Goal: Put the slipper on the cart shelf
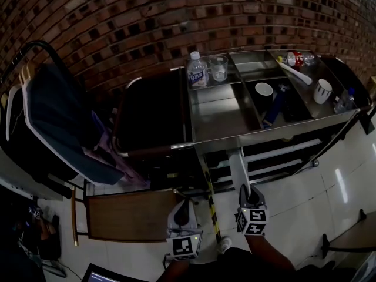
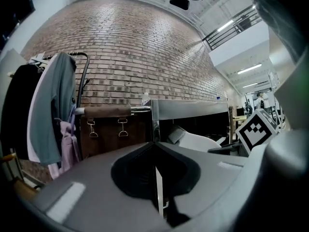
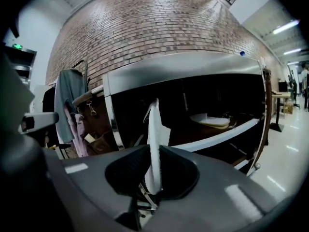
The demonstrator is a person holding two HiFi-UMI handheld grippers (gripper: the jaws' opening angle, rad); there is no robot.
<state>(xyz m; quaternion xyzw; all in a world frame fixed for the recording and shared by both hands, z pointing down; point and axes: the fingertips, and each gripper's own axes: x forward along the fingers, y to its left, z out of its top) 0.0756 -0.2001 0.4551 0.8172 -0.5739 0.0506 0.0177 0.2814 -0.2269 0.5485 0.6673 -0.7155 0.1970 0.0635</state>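
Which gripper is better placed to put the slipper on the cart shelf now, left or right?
Right. The right gripper is shut on the slipper and faces the cart shelf. The left gripper is shut with nothing in it.

A large indoor hall, set up like a hotel housekeeping corner: a tall brick wall [image 1: 176, 16] backs a stainless steel service cart [image 1: 220, 122] whose top trays carry a water bottle [image 1: 197, 70], a glass [image 1: 218, 68], a white cup [image 1: 264, 90] and a mug [image 1: 322, 91]. A clothes rack [image 1: 35, 54] hung with coats [image 1: 59, 122] stands beside it on a glossy tiled floor [image 1: 335, 187]. Strip lights [image 2: 249, 69] and an upper-level railing [image 2: 231, 30] show overhead
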